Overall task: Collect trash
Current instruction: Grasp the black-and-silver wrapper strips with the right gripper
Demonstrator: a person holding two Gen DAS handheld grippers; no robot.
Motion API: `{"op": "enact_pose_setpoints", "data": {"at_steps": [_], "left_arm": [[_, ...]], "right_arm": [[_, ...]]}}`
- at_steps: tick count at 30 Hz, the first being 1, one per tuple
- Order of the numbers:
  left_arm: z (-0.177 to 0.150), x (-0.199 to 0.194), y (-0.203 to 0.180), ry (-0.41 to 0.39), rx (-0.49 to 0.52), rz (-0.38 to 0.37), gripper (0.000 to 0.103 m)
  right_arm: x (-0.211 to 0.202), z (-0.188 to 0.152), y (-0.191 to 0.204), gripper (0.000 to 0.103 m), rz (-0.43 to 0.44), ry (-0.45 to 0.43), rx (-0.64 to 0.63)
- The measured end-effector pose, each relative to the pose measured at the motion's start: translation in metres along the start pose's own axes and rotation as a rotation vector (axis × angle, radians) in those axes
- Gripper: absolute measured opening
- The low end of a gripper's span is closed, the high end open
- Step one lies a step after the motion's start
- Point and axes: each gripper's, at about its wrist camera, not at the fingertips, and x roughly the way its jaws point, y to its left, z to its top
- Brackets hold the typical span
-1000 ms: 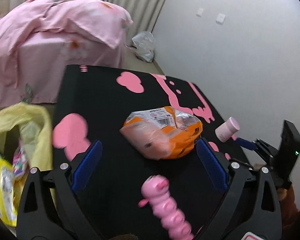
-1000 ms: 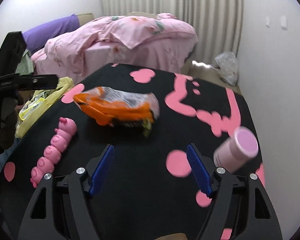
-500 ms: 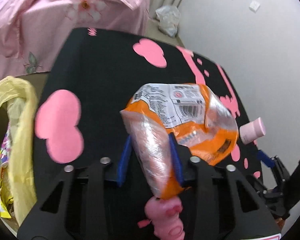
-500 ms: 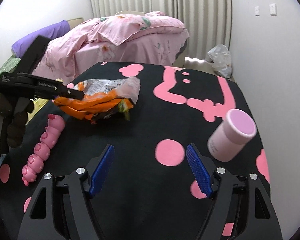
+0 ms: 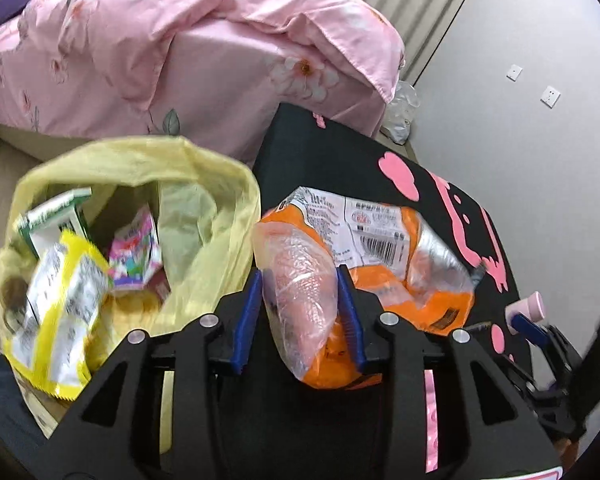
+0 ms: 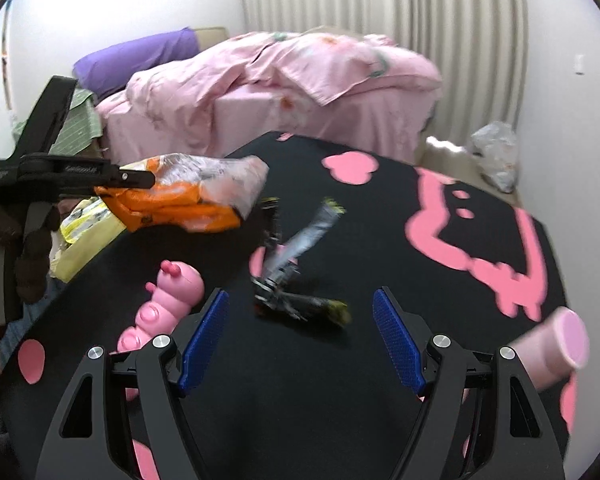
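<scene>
Orange snack bag (image 5: 364,248), crumpled, clear end and barcoded white label showing, pinched between left gripper (image 5: 300,312) pads, lifted off black table (image 5: 340,152) beside open yellow trash bag (image 5: 140,168). Right gripper (image 6: 300,340) spread wide, empty, over dark torn wrapper (image 6: 296,280) lying flat.

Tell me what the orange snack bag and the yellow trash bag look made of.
Orange snack bag: thin plastic film with a silvery foil lining, judging by its glossy crinkles, clear panel and shiny inside. Yellow trash bag: thin, soft plastic, apparently translucent; it sags in loose folds.
</scene>
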Motion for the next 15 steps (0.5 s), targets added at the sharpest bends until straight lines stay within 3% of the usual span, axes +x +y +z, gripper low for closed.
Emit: {"op": "enact_pose_setpoints", "data": {"at_steps": [4,7,9,15], "left_arm": [[-0.007,-0.001,0.005,0.022,-0.009,-0.048,0.041],[-0.013,0.0,0.004,0.032,0.013,-0.05,0.043],[-0.016,0.001,0.002,0.042,0.031,-0.048,0.044],[-0.025,0.004,0.0,0.054,0.041,-0.065,0.044]], "right_arm": [[0.032,0.009,0.004,0.071,0.013,0.067,0.007],[0.048,0.013,0.011,0.071,-0.075,0.094,-0.033],[0.053,0.012,0.009,0.071,-0.087,0.117,-0.022],[0.053,0.0,-0.014,0.065,-0.053,0.142,0.065]]}}
